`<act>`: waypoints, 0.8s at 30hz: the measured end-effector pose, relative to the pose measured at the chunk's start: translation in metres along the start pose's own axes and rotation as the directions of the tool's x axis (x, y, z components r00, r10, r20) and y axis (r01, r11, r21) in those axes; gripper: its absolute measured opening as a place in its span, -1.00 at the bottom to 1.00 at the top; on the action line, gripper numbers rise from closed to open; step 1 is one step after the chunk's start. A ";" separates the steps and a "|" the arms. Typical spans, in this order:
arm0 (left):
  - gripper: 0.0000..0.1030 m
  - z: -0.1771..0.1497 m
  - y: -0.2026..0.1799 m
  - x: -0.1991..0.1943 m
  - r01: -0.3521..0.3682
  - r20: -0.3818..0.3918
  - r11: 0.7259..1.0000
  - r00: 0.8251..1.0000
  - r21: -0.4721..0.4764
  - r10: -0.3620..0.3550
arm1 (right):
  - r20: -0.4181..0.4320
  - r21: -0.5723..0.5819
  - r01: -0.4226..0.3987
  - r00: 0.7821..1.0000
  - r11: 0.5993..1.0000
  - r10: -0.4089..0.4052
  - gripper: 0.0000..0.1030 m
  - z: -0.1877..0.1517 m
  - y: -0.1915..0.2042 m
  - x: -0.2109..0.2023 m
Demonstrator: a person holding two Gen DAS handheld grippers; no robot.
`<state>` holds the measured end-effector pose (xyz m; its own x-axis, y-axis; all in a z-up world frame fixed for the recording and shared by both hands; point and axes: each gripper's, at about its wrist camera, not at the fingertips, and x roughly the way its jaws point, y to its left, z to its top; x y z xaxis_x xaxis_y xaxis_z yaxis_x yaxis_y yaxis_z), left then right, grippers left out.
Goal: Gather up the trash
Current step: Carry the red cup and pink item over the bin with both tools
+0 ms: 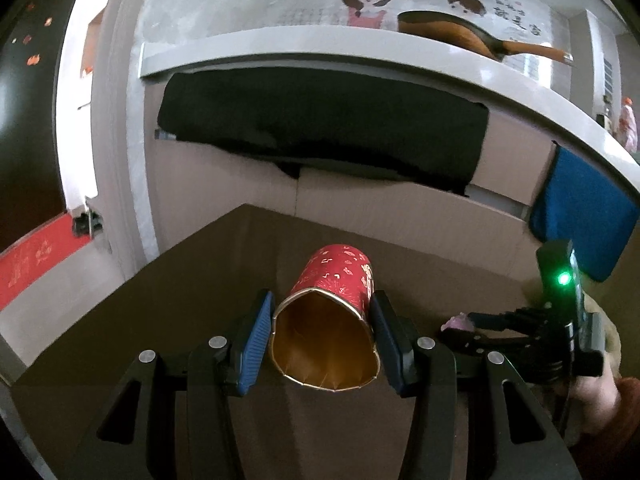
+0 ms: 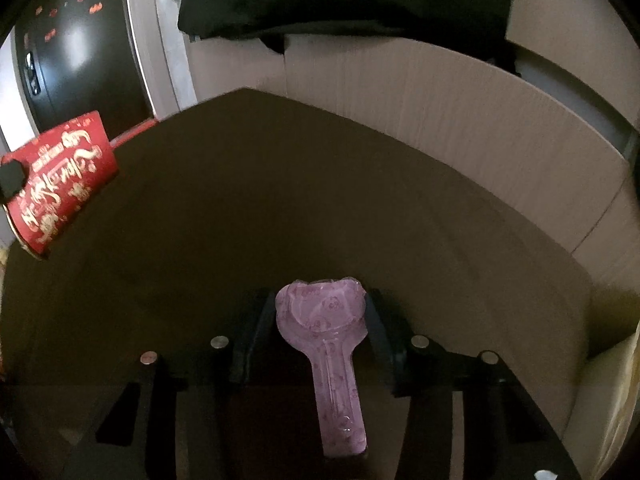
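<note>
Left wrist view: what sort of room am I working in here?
Likely a home kitchen. A pan sits on a white counter, cartoon stickers cover the wall behind it, and a blue cloth hangs off the counter edge. Cardboard lines the front.

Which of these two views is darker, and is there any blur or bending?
The right wrist view is darker, with the pink wrapper dim and the cardboard edge smeared; the left wrist view is brighter, the red cup sharp, but the fisheye bends the shelf.

Grey counter, cartoon wall sticker, dark door.
</note>
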<state>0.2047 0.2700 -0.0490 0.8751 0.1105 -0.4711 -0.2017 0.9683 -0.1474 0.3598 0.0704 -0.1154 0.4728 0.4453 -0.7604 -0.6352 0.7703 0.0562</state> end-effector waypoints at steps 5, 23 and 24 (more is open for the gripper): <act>-0.03 0.011 -0.021 -0.015 0.022 0.036 0.999 0.999 0.028 -0.023 | 0.075 0.025 -0.002 0.997 1.000 0.000 -0.17 0.003 -0.006 -0.039; -0.03 0.058 -0.122 -0.067 0.110 0.176 0.981 0.975 0.161 -0.139 | 0.376 0.068 0.107 0.918 0.992 -0.124 -0.17 -0.005 -0.040 -0.201; -0.03 0.060 -0.129 -0.068 0.119 0.180 0.979 0.972 0.166 -0.149 | 0.393 0.077 0.117 0.909 0.990 -0.139 -0.17 -0.007 -0.045 -0.212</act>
<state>0.1973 0.1512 0.0547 0.9601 0.0037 -0.2796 -0.0203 0.9982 -0.0565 0.2842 -0.0617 0.0384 0.7578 0.4774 -0.4447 -0.5260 0.8503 0.0164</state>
